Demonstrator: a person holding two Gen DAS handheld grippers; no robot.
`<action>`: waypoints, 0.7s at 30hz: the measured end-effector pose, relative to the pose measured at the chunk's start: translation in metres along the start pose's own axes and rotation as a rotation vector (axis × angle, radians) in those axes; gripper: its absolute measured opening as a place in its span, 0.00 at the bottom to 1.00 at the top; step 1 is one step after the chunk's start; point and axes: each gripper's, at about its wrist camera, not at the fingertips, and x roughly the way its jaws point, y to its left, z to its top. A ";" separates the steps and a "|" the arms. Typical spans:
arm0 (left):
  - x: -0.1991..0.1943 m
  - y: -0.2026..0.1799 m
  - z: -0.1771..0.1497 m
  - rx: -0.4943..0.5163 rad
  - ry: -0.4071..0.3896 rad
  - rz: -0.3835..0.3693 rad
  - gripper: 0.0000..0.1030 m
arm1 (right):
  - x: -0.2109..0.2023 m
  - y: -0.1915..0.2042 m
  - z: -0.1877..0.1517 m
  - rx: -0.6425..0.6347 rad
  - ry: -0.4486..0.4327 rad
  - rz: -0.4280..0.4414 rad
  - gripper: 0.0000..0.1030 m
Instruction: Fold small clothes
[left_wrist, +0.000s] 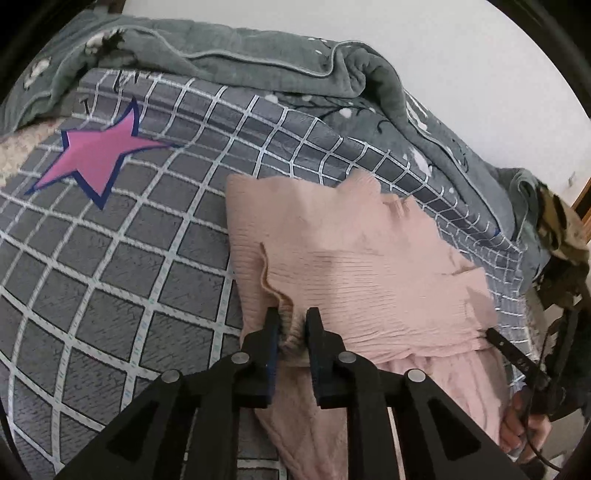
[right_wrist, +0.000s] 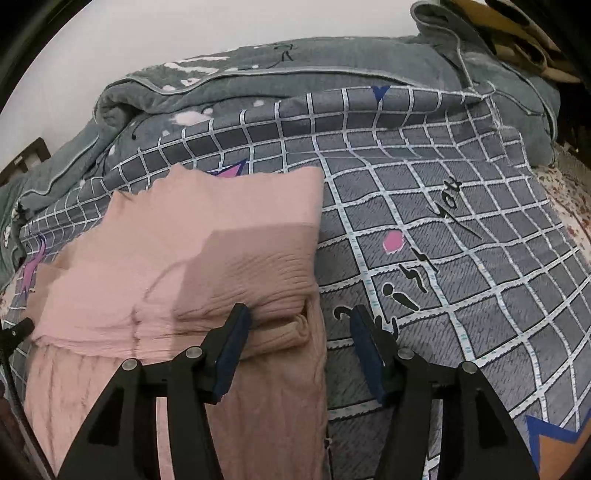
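The pink garment (left_wrist: 354, 258) is lying on the checked bedspread (left_wrist: 110, 258) already doubled over (at least one fold looks done), with the left gripper (left_wrist: 291, 317) pinching its near folded edge and the right gripper (right_wrist: 299, 314) standing open, straddling its corner.

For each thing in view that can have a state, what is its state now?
Pink garment: partly folded, lying on the bed.
Left gripper: shut on a bunched fold of the garment.
Right gripper: open, straddling the garment's edge.
Grid bedsheet: spread out.
Grey blanket: bunched against the wall.
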 end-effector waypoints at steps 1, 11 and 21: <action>0.000 -0.001 0.001 0.005 -0.007 0.019 0.18 | 0.001 0.001 -0.001 -0.009 0.005 -0.005 0.54; 0.005 -0.015 0.001 0.104 -0.047 0.204 0.35 | -0.033 0.002 -0.006 -0.045 -0.043 0.035 0.55; -0.003 -0.024 -0.002 0.108 -0.085 0.219 0.35 | -0.097 0.004 -0.029 -0.081 -0.162 -0.012 0.55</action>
